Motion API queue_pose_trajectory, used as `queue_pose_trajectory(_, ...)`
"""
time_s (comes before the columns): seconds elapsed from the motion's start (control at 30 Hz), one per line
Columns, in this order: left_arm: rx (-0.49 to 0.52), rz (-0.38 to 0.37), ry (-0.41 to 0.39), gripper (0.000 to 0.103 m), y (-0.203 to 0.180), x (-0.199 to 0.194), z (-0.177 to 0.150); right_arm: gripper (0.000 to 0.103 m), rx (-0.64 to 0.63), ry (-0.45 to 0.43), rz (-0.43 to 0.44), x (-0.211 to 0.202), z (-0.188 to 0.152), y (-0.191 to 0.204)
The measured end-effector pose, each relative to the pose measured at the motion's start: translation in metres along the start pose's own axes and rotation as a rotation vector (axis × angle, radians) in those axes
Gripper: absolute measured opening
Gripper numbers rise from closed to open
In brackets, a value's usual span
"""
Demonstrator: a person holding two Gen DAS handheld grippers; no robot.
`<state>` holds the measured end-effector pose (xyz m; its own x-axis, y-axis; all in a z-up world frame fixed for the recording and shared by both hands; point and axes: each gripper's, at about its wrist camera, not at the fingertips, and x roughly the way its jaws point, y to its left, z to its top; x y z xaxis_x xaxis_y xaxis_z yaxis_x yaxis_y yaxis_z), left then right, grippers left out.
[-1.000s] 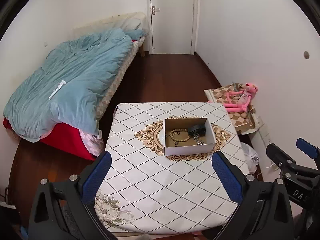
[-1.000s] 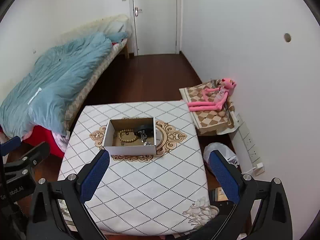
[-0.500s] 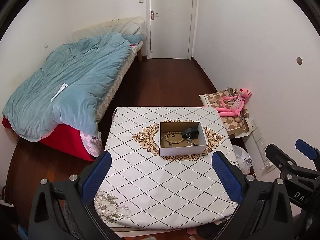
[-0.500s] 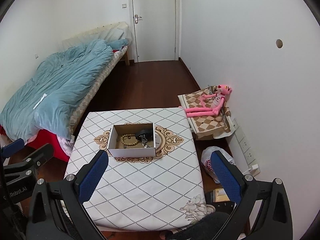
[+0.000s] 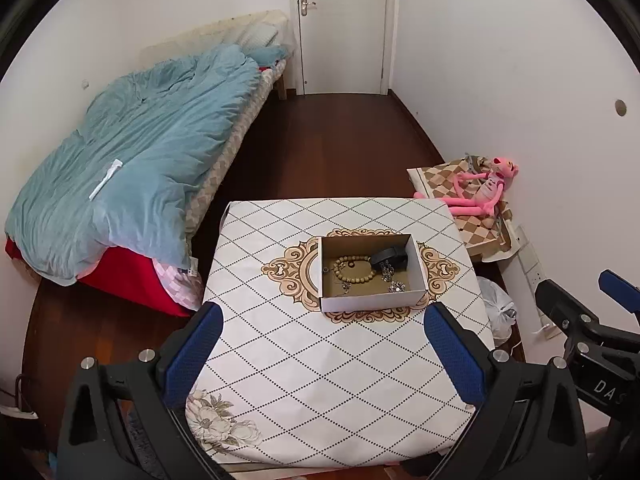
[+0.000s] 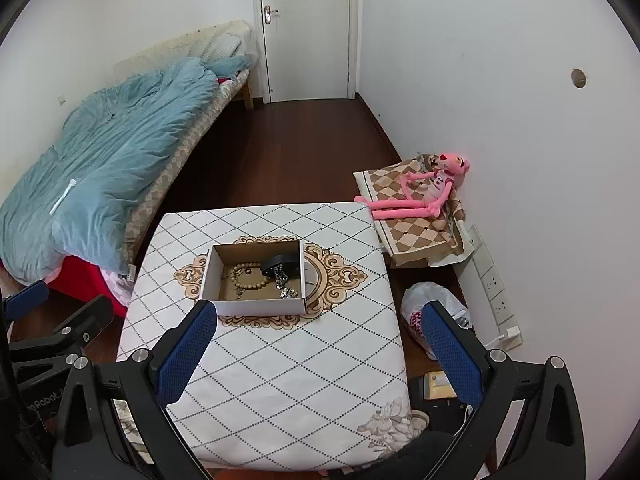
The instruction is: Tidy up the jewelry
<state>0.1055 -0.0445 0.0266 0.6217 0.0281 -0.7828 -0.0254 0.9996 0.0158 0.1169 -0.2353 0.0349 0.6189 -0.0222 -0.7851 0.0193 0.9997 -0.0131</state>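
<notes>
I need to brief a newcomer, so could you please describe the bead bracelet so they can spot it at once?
Find the table with the diamond-patterned cloth; a cardboard box sits on it. Inside, on the left, lies the bracelet, the only loop of round tan beads, beside a black band and silvery chains.

One cardboard box (image 5: 370, 302) at table (image 5: 320, 392) centre. Inside: one wooden bead bracelet (image 5: 354, 269), one black band (image 5: 389, 257), silver chain pieces (image 5: 394, 282), count unclear. Two grippers: left gripper (image 5: 320, 354), right gripper (image 6: 316, 354). One pink plush toy (image 6: 424, 196), one bed (image 5: 132, 168).
</notes>
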Motion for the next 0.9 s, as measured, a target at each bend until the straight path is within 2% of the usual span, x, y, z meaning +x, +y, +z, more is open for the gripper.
queue_pose_trajectory(0.37,-0.016,-0.006,0.06,0.103,0.002,0.029,0.021,0.103,-0.009,0.085,-0.008,0.045,0.023,-0.001)
queue_pose_trajectory(0.9,-0.029,0.002,0.101,0.103,0.006,0.046,0.027,0.103,-0.047,0.133,-0.002,0.06,0.028,0.008)
